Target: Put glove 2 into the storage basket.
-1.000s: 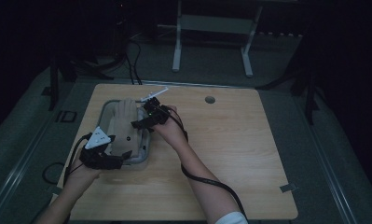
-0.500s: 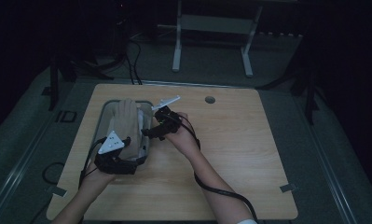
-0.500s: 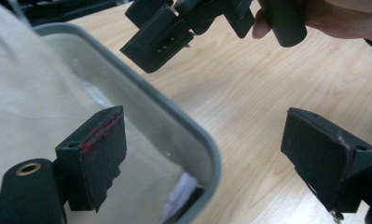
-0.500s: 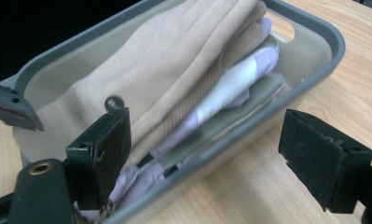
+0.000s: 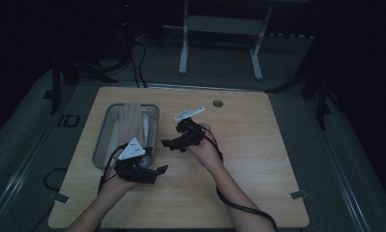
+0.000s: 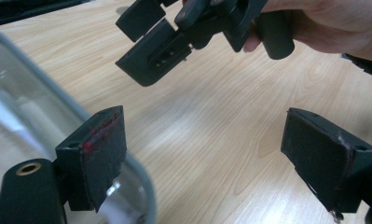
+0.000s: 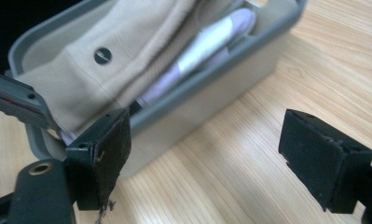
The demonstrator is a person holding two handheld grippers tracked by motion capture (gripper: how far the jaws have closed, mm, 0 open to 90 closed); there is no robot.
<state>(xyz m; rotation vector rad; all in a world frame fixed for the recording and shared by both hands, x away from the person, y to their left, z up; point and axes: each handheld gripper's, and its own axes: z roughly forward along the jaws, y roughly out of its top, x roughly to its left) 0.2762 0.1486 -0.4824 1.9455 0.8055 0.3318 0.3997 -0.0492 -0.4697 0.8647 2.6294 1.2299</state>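
**Grey bin of folded cloth, both grippers off it and empty**

Grey plastic forms the bin (image 5: pixel 100 145) at the left of the wooden desk (image 5: pixel 258 164). In it lies a folded beige garment (image 7: pixel 104 70) with a dark button; a pale lilac piece (image 7: pixel 207 42) lies tucked along the wall on the side toward the desk's middle. In the right gripper view the garment rises to about the rim.

At the bin's near corner, the left hand (image 5: pixel 114 182) comes in from the bottom edge. Its left gripper (image 5: pixel 157 171) points level across the desk toward the right, just beside the bin wall. The left gripper view shows its fingers (image 6: pixel 97 154) spread wide with bare wood between them; one stands over the bin's rim.

On the open desk just right of the bin, the right hand (image 5: pixel 205 152) holds the right gripper (image 5: pixel 167 143) aimed back at the bin. Its fingers (image 7: pixel 104 149) are spread wide too, nothing between them but wood and the bin's side wall beyond.
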